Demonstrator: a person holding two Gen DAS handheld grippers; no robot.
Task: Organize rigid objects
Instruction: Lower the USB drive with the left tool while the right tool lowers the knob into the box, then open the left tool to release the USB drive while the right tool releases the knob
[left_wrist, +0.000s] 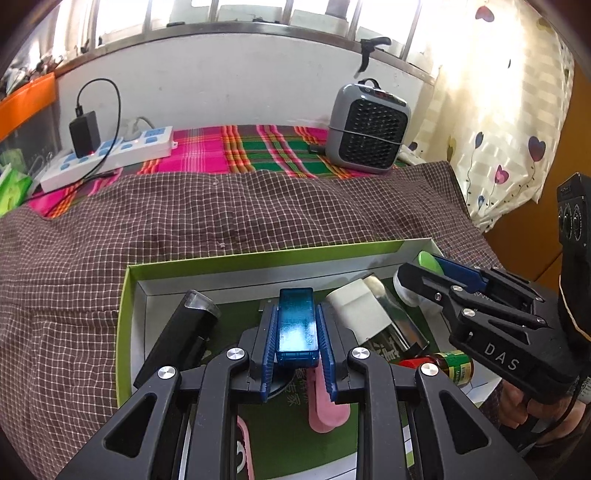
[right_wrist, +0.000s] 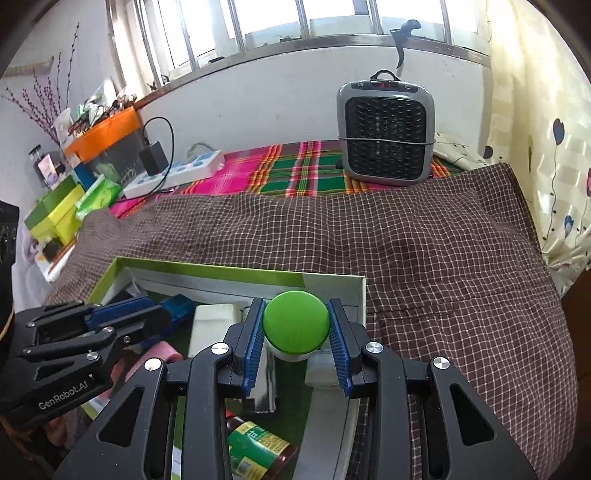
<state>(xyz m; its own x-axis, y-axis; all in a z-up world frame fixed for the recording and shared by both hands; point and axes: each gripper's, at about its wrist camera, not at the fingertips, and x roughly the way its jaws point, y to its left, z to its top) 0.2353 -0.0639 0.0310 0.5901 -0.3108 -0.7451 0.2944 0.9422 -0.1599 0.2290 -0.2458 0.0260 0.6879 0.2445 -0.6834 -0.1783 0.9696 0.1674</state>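
A green-rimmed cardboard box (left_wrist: 258, 258) lies on the checked brown cloth and holds several objects. My left gripper (left_wrist: 297, 325) is shut on a translucent blue box (left_wrist: 297, 325) over the middle of the cardboard box. My right gripper (right_wrist: 297, 328) is shut on a white jar with a green lid (right_wrist: 295, 321) at the box's far right corner (right_wrist: 351, 291); it also shows in the left wrist view (left_wrist: 428, 262). Inside lie a black flashlight (left_wrist: 181, 332), a white-capped metal flask (left_wrist: 369, 314), a small brown bottle with a green label (right_wrist: 258, 446) and a pink object (left_wrist: 325, 410).
A grey fan heater (left_wrist: 369, 129) stands at the back on a bright plaid cloth (left_wrist: 258, 147). A white power strip (left_wrist: 110, 155) with a black charger is at the back left. Green boxes and clutter (right_wrist: 62, 210) sit left. A patterned curtain (left_wrist: 498, 129) hangs right.
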